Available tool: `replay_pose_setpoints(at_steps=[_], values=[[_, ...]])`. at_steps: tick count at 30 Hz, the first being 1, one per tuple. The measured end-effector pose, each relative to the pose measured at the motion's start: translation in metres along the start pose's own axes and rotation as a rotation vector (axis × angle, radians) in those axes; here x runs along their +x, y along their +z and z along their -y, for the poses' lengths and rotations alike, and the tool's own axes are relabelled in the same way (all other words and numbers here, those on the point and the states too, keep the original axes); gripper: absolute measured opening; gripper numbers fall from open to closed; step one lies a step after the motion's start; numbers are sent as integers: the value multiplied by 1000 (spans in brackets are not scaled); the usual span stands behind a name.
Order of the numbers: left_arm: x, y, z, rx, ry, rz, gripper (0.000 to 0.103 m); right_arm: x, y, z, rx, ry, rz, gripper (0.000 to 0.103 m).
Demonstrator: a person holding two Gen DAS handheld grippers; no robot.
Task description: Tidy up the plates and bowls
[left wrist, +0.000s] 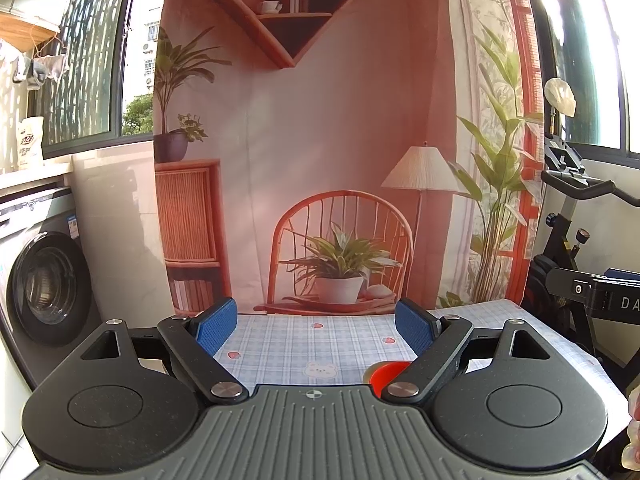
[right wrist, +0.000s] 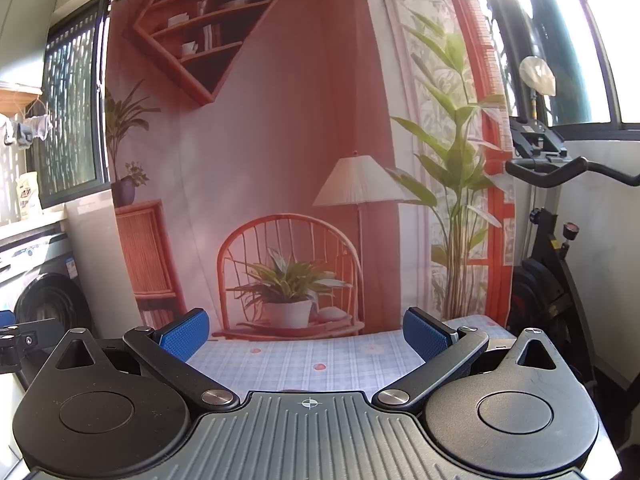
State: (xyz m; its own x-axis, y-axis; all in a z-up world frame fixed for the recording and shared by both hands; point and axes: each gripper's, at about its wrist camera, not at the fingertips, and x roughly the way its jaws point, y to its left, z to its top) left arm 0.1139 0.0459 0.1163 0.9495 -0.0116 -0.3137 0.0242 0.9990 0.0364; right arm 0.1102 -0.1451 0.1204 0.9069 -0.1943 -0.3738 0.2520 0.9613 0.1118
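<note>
My left gripper (left wrist: pixel 316 326) is open and empty, held above a table with a blue checked cloth (left wrist: pixel 304 340). A small part of a red bowl or dish (left wrist: pixel 386 374) shows low in the left wrist view, mostly hidden behind the right finger arm. My right gripper (right wrist: pixel 306 334) is open and empty above the same cloth (right wrist: pixel 304 356). No plates or bowls show in the right wrist view. The blue pads (left wrist: pixel 216 326) of both grippers stand wide apart.
A printed backdrop of a room (left wrist: pixel 320 160) hangs behind the table's far edge. A washing machine (left wrist: pixel 44 284) stands at the left. An exercise bike (left wrist: pixel 576 272) stands at the right, close to the table. The other gripper's edge shows at far left in the right wrist view (right wrist: pixel 16 340).
</note>
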Motion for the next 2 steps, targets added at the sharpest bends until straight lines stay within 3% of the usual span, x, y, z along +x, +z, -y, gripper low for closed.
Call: replay_pose_setpoints(at_steps=[2], values=[[1,-1,0,2,-1,-4,88,0,0,0,0,0,0,103]])
